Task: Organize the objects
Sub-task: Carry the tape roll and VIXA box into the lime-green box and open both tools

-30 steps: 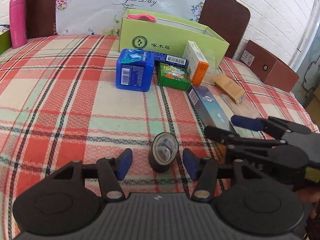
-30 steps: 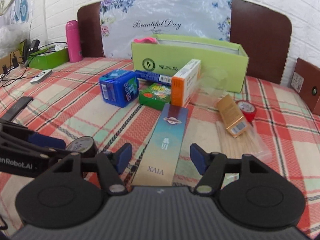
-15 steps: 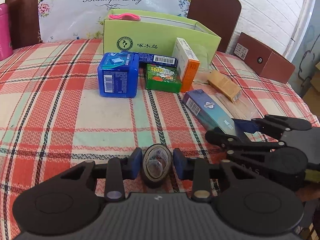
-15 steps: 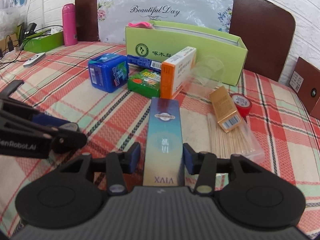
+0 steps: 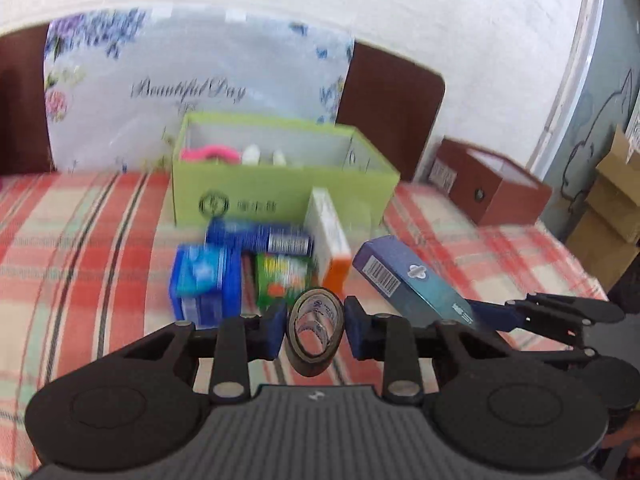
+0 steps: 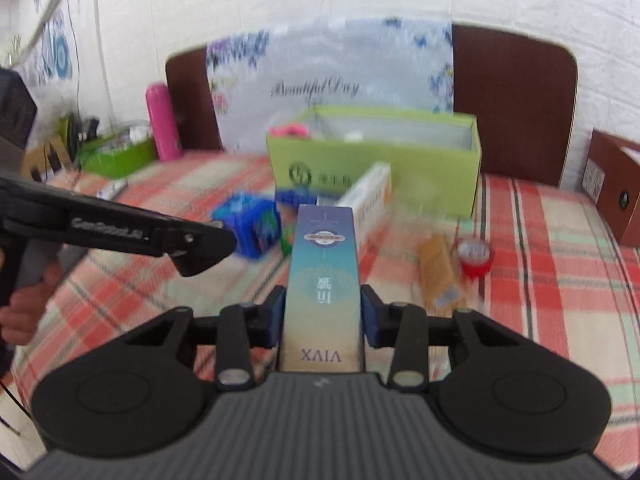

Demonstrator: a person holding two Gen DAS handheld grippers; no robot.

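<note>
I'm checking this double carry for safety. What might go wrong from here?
The long box is pinched only near one end by the right tongs, so it may pivot or slip. The tape roll in the left tongs might squirt out. Both loads head for one green box, so the tongs may collide.

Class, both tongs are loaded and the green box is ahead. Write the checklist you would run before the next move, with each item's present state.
1. Left tongs gripping the tape roll: ok, pads on both sides of it.
2. Right tongs gripping the long box: ok, clamped near its printed end.
3. Both loads lifted off the cloth: ok.
4. Green box open on top: ok.
5. Room inside the green box: cannot tell; a pink item and white items sit at its left, and the rest is blurred.
6. Long box fits lengthwise: cannot tell.
</note>
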